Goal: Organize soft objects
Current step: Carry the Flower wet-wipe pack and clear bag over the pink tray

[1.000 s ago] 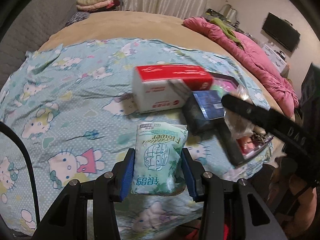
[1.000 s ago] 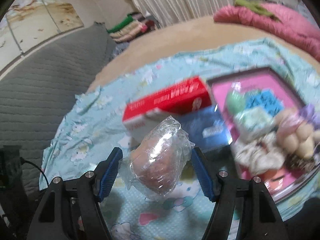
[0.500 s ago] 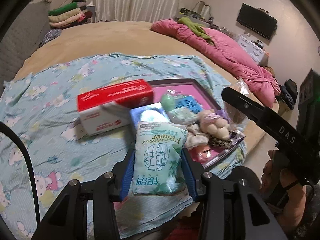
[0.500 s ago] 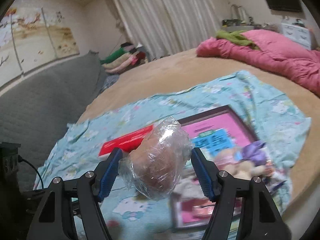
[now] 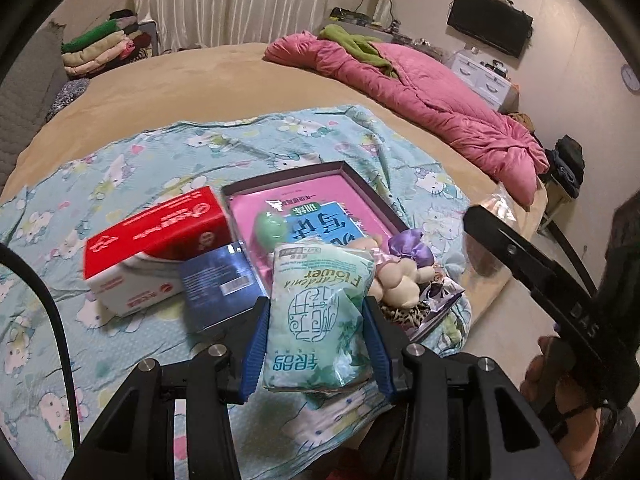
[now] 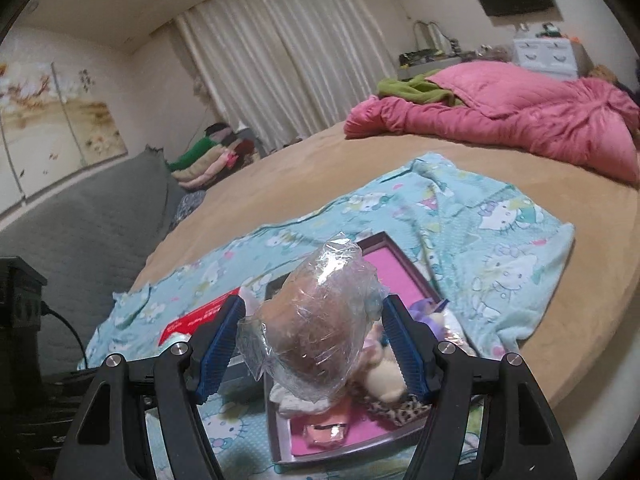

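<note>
My left gripper [image 5: 316, 340] is shut on a pale green tissue pack [image 5: 320, 312] and holds it above the near edge of the bed. My right gripper [image 6: 312, 340] is shut on a brown object wrapped in clear plastic [image 6: 312, 320], held above the pink tray [image 6: 392, 264]. The pink tray [image 5: 348, 188] lies on the Hello Kitty blanket [image 5: 160, 160] and holds a green ball [image 5: 270, 228], a blue pack [image 5: 320, 220], a cream plush toy [image 5: 400, 280] and other soft items. The right gripper's arm [image 5: 528, 264] crosses the right side of the left wrist view.
A red and white tissue box [image 5: 156, 240] and a dark blue box [image 5: 220, 284] lie left of the tray. A pink quilt [image 5: 420, 92] lies at the far right of the tan bed [image 5: 180, 80]. Folded clothes [image 5: 100, 48] are stacked at the back left.
Both grippers have lifted and pulled back with their objects still held. The left view has swung right, so the tray and tissue box now sit further left and lower.
</note>
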The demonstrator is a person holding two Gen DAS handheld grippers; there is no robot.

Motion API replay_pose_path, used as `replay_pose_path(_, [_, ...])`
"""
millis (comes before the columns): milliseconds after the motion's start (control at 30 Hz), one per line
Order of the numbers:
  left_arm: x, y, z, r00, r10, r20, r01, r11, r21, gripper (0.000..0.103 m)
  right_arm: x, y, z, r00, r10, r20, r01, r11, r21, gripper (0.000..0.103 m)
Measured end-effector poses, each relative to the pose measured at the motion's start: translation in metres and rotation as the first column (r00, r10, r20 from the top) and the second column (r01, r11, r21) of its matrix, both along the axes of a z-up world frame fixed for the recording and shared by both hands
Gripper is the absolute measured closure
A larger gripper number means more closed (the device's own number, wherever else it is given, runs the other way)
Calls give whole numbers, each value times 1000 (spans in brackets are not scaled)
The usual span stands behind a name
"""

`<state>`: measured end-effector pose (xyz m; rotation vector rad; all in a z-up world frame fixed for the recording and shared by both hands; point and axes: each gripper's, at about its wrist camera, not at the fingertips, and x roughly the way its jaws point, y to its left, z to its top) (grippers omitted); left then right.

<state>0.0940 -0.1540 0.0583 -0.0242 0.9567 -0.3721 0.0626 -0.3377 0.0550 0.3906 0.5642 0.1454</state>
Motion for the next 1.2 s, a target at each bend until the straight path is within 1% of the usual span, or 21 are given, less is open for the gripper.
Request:
replay_pose_path(200, [17,-14,-22,999,4,-37,-4,1000,9,58,-1,-12,-10,1000,-6,-21,6,1000,-1,31])
replay_pose_path(333, [26,-21,-34,998,2,-55,-1,1000,25,58,0,-13,-19,999,17,-48,-17,1000,18,31])
replay_pose_path(600, [35,-35,-56,998,-12,-65,16,998,61,58,6,-9,-41,990,68,-120,-66,998,21,31])
replay_pose_path(733, [39,-40,-64,997,-25,-71,31,996,85,58,8,-4,-51,983,85,-165,-87,996,-2,31])
replay_pose_path(867, [46,-42,-72,995,-30,-93,38,996,82,58,7,5,-52,979,92,-180,-105,992,-64,31])
replay_pose_path(1200, [54,-43,-81,993,-39,-110,48,995,83,58,7,24,-59,962,125,-242,-167,973,-161,31])
